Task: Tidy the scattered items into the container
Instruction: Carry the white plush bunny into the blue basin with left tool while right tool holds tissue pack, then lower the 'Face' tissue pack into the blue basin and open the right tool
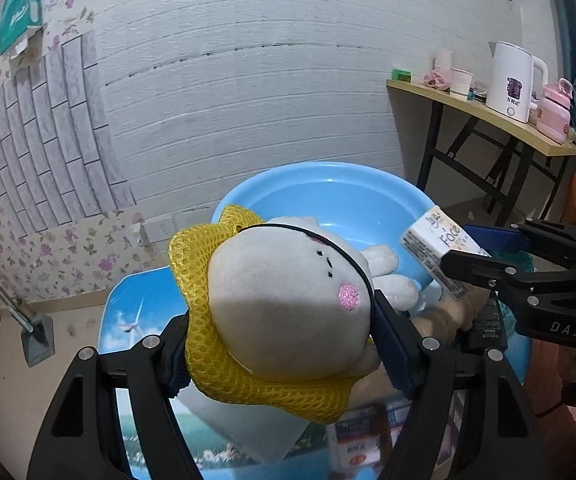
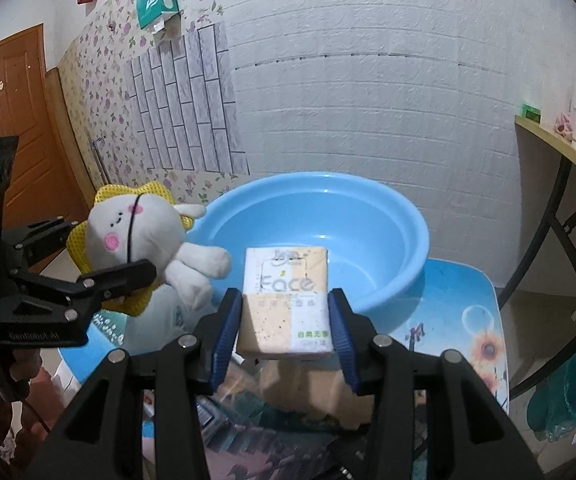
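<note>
My left gripper is shut on a white plush toy with a yellow mesh collar, held up in front of the blue basin. The right wrist view shows that same plush toy and the left gripper at the left, beside the basin's rim. My right gripper is shut on a tissue pack printed "Face", held just short of the blue basin. The left wrist view catches the tissue pack and the right gripper at the right. The basin's inside looks bare.
The basin stands on a small blue table with a printed top. Boxes and packets lie below the grippers. At the right a wooden shelf on a black frame carries a white kettle and cups. A teal bin sits on the floor.
</note>
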Demonstrator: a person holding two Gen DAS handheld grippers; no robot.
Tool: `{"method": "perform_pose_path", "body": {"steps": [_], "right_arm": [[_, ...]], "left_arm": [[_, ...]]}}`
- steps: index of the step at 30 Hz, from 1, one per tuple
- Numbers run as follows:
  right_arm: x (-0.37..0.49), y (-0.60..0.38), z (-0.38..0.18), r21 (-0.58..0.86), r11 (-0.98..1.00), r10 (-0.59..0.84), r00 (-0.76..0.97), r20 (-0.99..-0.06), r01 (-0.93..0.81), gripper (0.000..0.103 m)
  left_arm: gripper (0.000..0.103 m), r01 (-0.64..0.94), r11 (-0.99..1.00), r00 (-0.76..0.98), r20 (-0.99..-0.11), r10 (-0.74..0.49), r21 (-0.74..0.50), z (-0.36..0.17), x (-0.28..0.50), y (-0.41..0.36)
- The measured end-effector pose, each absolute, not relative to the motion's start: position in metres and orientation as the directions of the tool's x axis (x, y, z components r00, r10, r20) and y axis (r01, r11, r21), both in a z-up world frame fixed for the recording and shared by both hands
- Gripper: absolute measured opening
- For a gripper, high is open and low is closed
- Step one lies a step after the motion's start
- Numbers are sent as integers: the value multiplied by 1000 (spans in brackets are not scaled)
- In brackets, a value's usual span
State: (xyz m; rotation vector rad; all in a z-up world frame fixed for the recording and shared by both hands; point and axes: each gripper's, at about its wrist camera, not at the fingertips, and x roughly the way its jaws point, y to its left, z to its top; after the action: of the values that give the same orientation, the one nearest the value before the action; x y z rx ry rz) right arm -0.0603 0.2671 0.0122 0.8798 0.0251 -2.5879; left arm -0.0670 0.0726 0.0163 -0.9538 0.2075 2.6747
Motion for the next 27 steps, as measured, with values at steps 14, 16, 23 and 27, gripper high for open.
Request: {"method": "perform_pose_path", "body": {"steps": [14,16,23,27], "right_arm": [[-92,268,4,112,-922,-360,-712,-602,371,43],[-96,266,4,119,-922,-361,-709,-606,368,44],[-99,266,0,131,-924,-361,-711,-604,358,45],[-98,264,-1,123,-927,-352,-713,-607,353,45]], "left_arm": [[80,-345,-938,-712,-655,252,14,4,-100,85],[84,-347,-938,-713,-651,259,8,4,-102,85],[88,-344,-939,-714,-652,257,7,2,-104,86],[88,-342,-940,-710,-657,255,5,1,-100,84]]}}
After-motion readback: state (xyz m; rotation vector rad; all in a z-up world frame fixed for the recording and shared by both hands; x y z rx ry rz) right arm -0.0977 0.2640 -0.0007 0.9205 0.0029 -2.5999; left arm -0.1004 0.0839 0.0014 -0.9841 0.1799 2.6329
